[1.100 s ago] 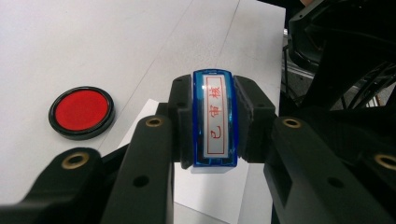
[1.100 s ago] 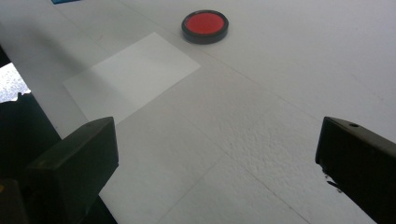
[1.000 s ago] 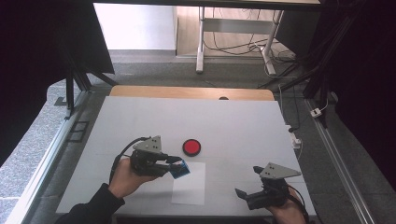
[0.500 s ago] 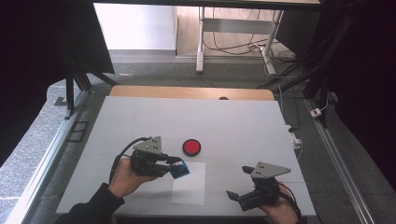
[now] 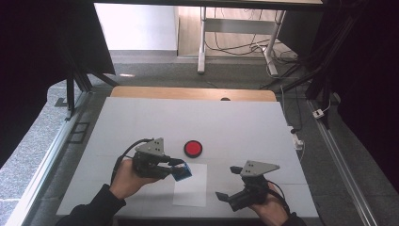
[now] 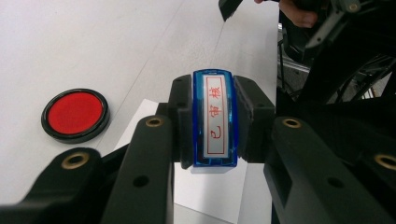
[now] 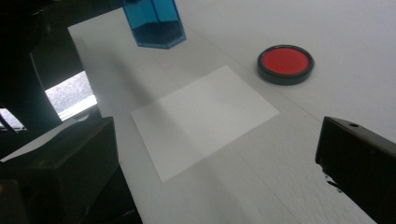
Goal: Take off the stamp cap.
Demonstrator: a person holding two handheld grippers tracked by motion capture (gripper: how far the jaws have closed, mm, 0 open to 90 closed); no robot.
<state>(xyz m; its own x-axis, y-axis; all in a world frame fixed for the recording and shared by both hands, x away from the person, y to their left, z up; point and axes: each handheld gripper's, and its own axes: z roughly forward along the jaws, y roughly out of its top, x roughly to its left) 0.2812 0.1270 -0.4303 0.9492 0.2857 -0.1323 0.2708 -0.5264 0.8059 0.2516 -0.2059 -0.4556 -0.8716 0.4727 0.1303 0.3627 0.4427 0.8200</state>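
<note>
Left gripper (image 5: 181, 168): your jaws clamp the blue stamp (image 6: 214, 122) above the paper (image 5: 190, 184).
Right gripper (image 5: 227, 182): jaws spread, empty.
Nearby: red ink pad (image 5: 193, 148).

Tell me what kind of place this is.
Probably a lab or recording workspace: a white table fenced by black curtains, loose cables on the floor behind, and a metal frame rail alongside.

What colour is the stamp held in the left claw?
Translucent blue, with a white label bearing red characters; the stamp in the left claw shows best in the left gripper view.
</note>
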